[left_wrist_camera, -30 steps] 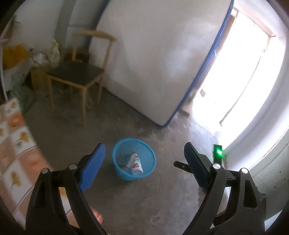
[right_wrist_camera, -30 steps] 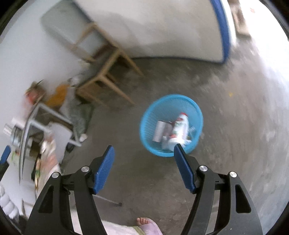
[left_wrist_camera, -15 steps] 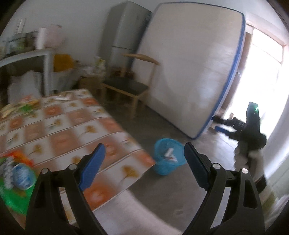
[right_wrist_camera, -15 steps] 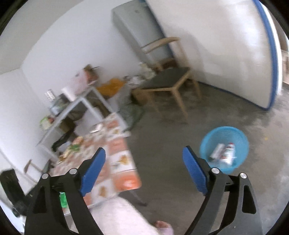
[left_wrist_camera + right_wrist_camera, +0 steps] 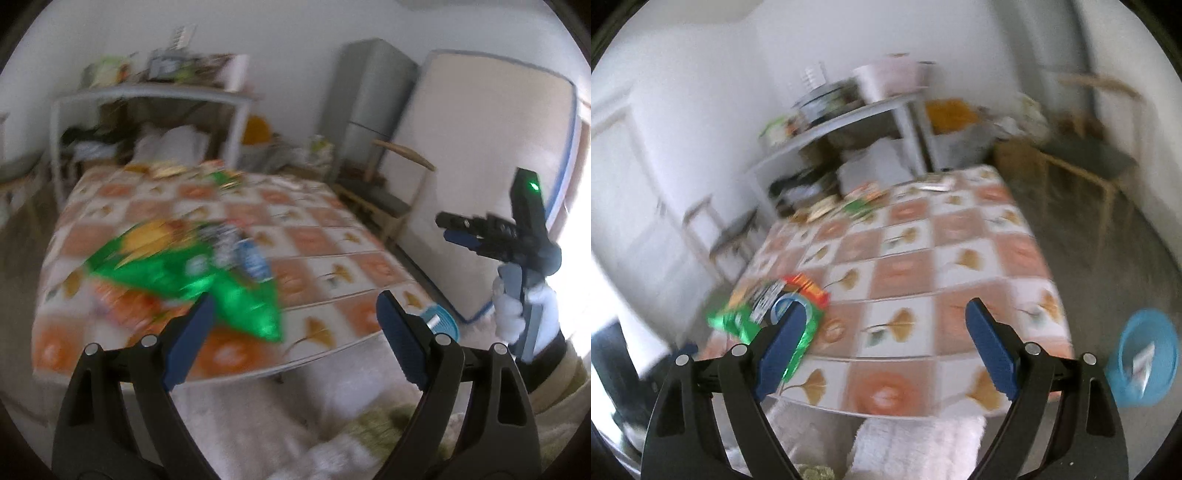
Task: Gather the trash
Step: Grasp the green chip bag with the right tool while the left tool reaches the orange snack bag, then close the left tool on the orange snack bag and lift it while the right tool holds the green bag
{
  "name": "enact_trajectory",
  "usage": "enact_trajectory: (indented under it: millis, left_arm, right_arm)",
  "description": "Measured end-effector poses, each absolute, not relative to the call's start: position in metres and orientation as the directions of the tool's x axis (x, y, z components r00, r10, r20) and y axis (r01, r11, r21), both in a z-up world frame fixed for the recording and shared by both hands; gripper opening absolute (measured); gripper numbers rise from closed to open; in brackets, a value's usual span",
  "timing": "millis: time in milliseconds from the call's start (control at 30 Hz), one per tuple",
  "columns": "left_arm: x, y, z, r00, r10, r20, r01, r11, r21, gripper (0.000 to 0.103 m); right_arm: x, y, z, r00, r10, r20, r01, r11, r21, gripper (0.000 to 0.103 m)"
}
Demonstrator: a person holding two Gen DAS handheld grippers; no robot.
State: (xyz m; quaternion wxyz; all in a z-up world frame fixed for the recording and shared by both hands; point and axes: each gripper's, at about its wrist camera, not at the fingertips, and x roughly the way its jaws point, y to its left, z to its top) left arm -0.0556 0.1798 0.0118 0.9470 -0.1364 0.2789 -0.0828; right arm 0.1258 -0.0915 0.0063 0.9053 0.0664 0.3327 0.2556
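Observation:
A green snack bag [image 5: 177,273] with a blue-and-white label lies on the near left part of the checked table [image 5: 332,243], blurred. My left gripper [image 5: 295,306] hovers open over the table's near edge, just right of the bag, with nothing between its fingers. My right gripper [image 5: 886,314] is open and empty too; the same bag [image 5: 753,314] lies beyond its left finger. The right gripper [image 5: 448,229] also shows in the left wrist view, held up at the right. A blue basket [image 5: 1148,362] holding trash stands on the floor right of the table.
More wrappers [image 5: 860,203] lie at the table's far end. Behind it stands a cluttered grey shelf [image 5: 147,96]. A wooden chair [image 5: 1089,155], a fridge [image 5: 365,103] and a leaning mattress [image 5: 480,155] are at the right. A fluffy white garment [image 5: 916,443] is below.
Both views have swung from the blue basket on the floor up to the table and the green bag. The right gripper's jaws have widened.

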Motion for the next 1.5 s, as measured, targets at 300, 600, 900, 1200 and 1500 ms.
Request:
enact_trajectory:
  millis: [300, 600, 900, 1200, 1500]
  left_arm:
    - [-0.064, 0.279, -0.032, 0.821, -0.152, -0.55, -0.205, 0.821, -0.533, 0.067]
    - [-0.048, 0.329, -0.043, 0.822, -0.062, -0.566, -0.315, 0.778, -0.544, 0.048]
    - [-0.034, 0.348, -0.046, 0.81, -0.058, -0.583, -0.341, 0.763, -0.55, 0.039]
    - [-0.008, 0.354, -0.03, 0.812, -0.051, -0.582, -0.323, 0.79, -0.521, 0.039]
    - [0.042, 0.336, -0.038, 0.736, -0.047, -0.675, -0.29, 0.88, -0.377, 0.051]
  right_arm:
    - [0.087, 0.073, -0.023, 0.552, 0.535, -0.64, -0.721, 0.691, -0.045, 0.085]
    - [0.052, 0.149, -0.052, 0.648, 0.426, -0.631, -0.741, 0.544, -0.393, 0.085]
    - [0.041, 0.183, -0.082, 0.758, 0.301, -0.579, -0.647, 0.462, -0.607, 0.085]
    - [0.05, 0.174, -0.081, 0.775, 0.217, -0.593, -0.603, 0.536, -0.591, 0.036]
    - [0.096, 0.122, -0.034, 0.717, 0.272, -0.642, -0.567, 0.764, -0.309, 0.019]
